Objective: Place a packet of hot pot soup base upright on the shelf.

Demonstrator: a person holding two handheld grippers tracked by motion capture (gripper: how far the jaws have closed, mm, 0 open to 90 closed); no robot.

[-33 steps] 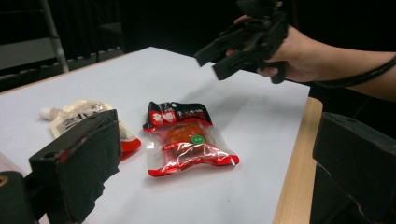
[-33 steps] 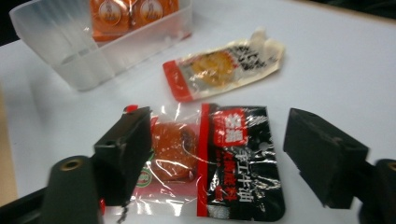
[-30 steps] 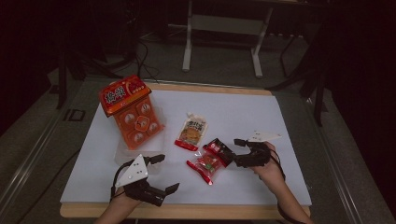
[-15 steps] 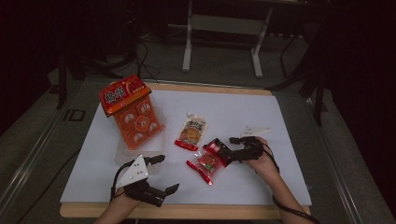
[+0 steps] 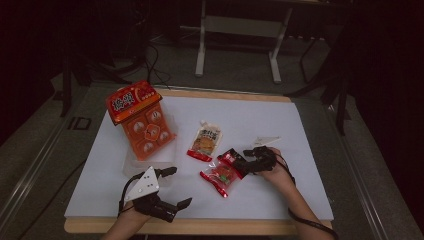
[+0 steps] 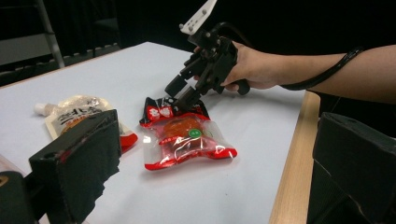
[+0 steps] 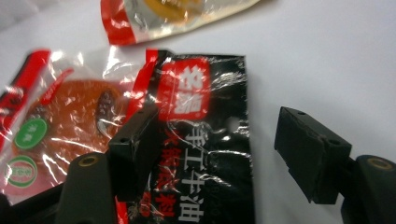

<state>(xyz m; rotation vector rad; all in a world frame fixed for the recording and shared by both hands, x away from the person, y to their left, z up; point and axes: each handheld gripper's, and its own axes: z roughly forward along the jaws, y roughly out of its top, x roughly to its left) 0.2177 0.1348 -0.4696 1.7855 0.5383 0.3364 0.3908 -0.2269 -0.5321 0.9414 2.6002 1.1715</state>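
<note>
Fingers [image 7: 224, 154] of the right gripper straddle a flat, crinkly black foil sachet [image 7: 205, 140] — glossy.

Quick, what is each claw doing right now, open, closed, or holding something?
Left claw: open, holding nothing.
Right claw: open, jaws just been closing around the black packet, not yet gripping it.

Black packet [image 7: 205, 154] with red label patch, white lettering. Clear red-edged pouch [image 5: 220, 178], orange contents, green dots. Spout pouch [image 5: 205, 142] white/orange, probably. Orange tray pack [image 5: 142, 120]. White tabletop [image 5: 300, 130].
</note>
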